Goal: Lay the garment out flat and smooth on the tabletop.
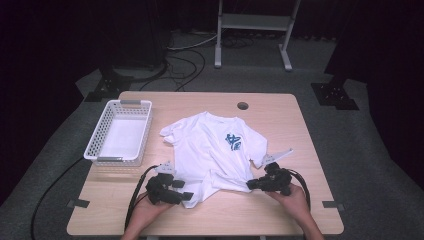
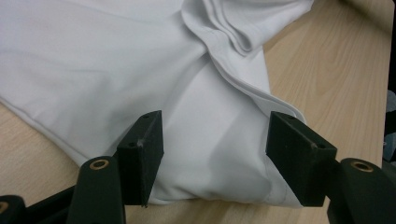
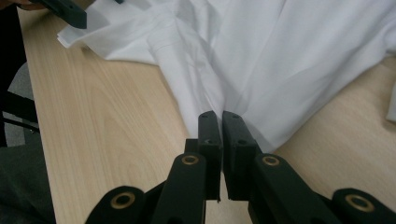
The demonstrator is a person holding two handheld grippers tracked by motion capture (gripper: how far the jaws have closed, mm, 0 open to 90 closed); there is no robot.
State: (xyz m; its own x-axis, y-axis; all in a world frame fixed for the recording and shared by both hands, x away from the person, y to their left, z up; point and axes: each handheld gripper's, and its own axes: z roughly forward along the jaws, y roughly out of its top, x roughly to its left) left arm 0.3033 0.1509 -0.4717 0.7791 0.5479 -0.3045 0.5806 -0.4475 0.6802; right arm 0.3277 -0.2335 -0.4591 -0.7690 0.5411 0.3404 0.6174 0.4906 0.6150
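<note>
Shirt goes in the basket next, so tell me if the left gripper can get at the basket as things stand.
Probably yes. The basket sits on the left gripper's side, with bare table between them. Its jaws stand open around the shirt's hem, so nothing holds it back.

We see our two matt black plastic hand-held grippers, the left gripper (image 1: 184, 195) and the right gripper (image 1: 251, 184), each topped by a grey three-cornered plate and trailing a thick black cable. Our jaws are blocky black pads on rounded arms, pinned with brass-coloured rivets. Our forearms are bare, without sleeves.
</note>
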